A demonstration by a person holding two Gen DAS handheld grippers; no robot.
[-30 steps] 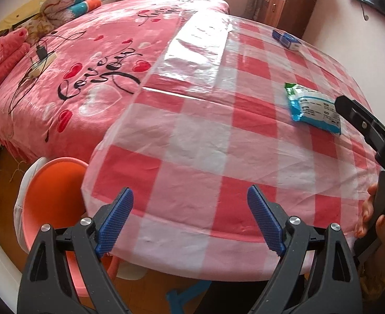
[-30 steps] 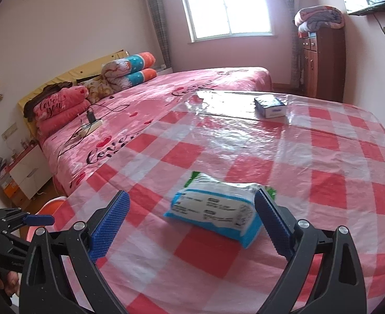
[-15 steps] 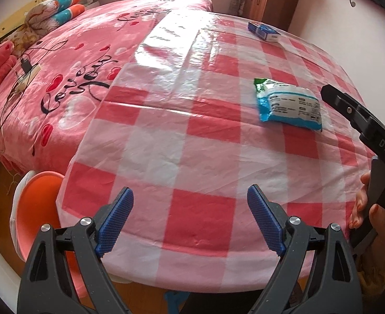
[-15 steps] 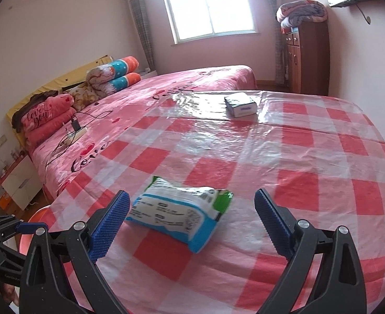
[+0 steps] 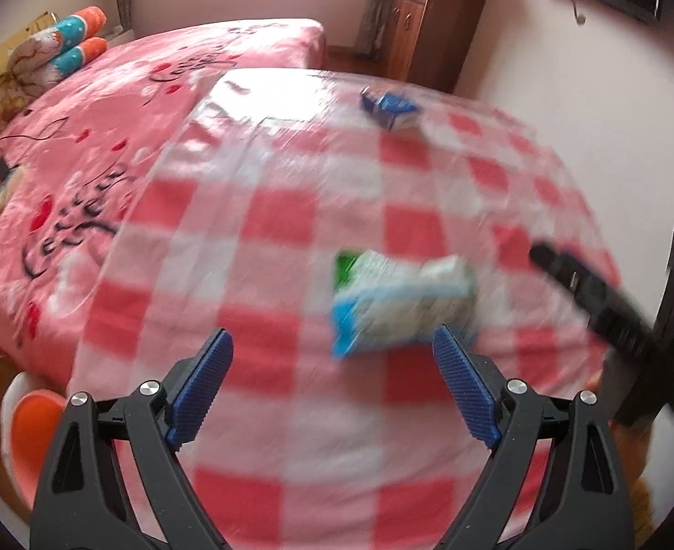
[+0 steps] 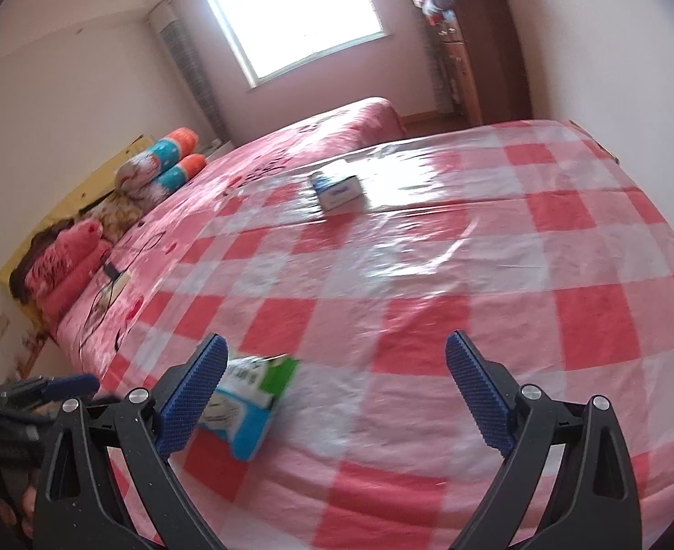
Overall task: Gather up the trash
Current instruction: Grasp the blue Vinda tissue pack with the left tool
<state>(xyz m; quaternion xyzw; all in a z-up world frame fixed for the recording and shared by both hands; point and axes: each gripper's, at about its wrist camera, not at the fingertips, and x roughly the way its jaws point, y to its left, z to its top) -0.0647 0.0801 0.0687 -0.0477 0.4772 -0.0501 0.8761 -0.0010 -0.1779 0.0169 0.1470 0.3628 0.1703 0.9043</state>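
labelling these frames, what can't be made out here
- Print on the blue and white packet: motion blur, left wrist view; right gripper finger covers part, right wrist view.
- Small blue box: lettering too small.
- Orange bin: contents hidden by table edge and left gripper.

A big pink bed stood beside the checked surface. Rolled pillows lay at its head, and a brown cabinet stood past its foot.

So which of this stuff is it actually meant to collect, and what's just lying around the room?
Part of the job:
- blue and white packet
- small blue box

Just lying about:
- checked tablecloth
- pink bed
- rolled pillows
- wooden cabinet
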